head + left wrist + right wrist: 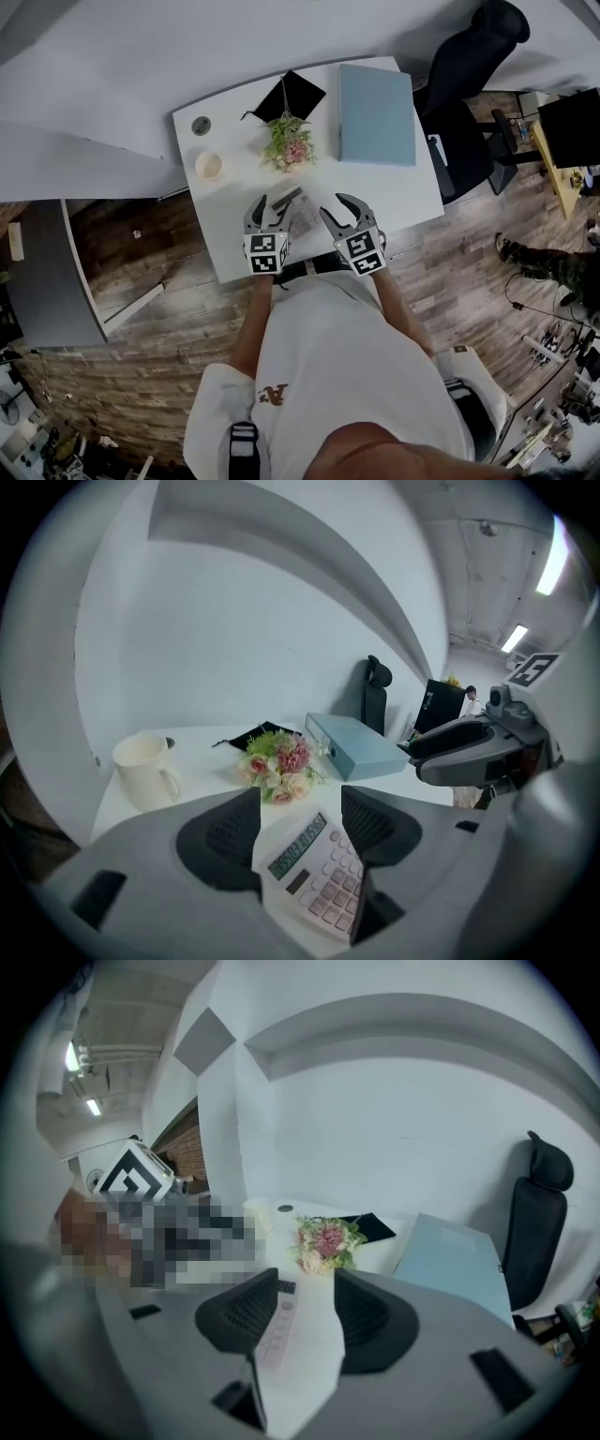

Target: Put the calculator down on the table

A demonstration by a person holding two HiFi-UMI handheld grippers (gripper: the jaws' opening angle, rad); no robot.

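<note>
We clamped the calculator [314, 878] in our left gripper [300, 803], its display and keys facing that camera. Our right gripper [307, 1288] pinched it too, and its camera saw mostly pale back. Overhead, it was near the table's [220, 234] front edge, with bare top before the flowers [289, 145].

white table [225, 217] bears mug [208, 165], flowers [289, 143], blue box [377, 114], pouch [292, 96].

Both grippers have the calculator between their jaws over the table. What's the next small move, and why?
Probably lower both together until the calculator lies flat on the bare table near the flowers: left gripper and right gripper each clamp it, and it looks tilted off the surface.
</note>
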